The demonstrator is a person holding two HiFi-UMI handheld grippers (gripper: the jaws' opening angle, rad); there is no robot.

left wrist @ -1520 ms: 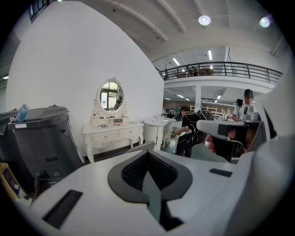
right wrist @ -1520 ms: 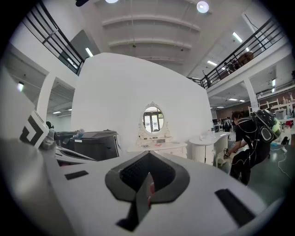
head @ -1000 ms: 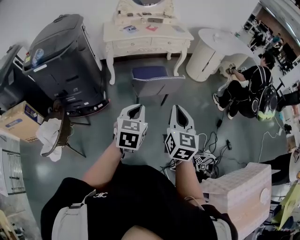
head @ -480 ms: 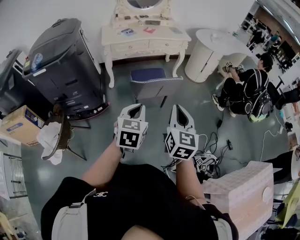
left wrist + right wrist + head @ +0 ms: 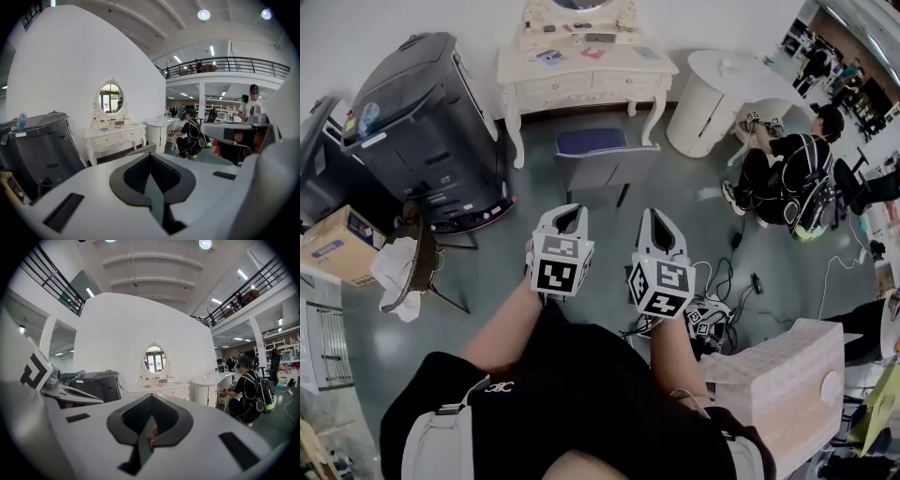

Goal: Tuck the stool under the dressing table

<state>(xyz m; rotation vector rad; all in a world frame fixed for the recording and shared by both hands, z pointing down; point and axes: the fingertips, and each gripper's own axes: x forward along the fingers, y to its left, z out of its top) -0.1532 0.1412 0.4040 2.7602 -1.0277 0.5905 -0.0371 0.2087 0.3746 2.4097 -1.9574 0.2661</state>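
Note:
The cream dressing table [image 5: 581, 75] with an oval mirror stands against the white wall. In front of it, out on the floor, stands the stool [image 5: 605, 155], blue-seated with a grey backrest turned toward me. My left gripper [image 5: 566, 212] and right gripper [image 5: 654, 219] hover side by side, short of the stool and touching nothing. Both are shut and empty. In the left gripper view the shut jaws [image 5: 151, 161] point at the table [image 5: 115, 136], and the stool's top edge [image 5: 140, 150] shows just above them. The right gripper [image 5: 150, 404] faces the table [image 5: 159, 387] too.
A large dark grey machine [image 5: 422, 122] stands left of the table, with a cardboard box [image 5: 333, 239] and a cloth-draped stand [image 5: 408, 267] nearer. A round white table [image 5: 722, 89] and a crouching person [image 5: 792, 169] are at the right. Cables [image 5: 717, 281] and a white box [image 5: 778, 375] lie near my right.
Both grippers have edged forward together, still shut and empty. The view has shifted a little. The stool stands where it was in front of the table.

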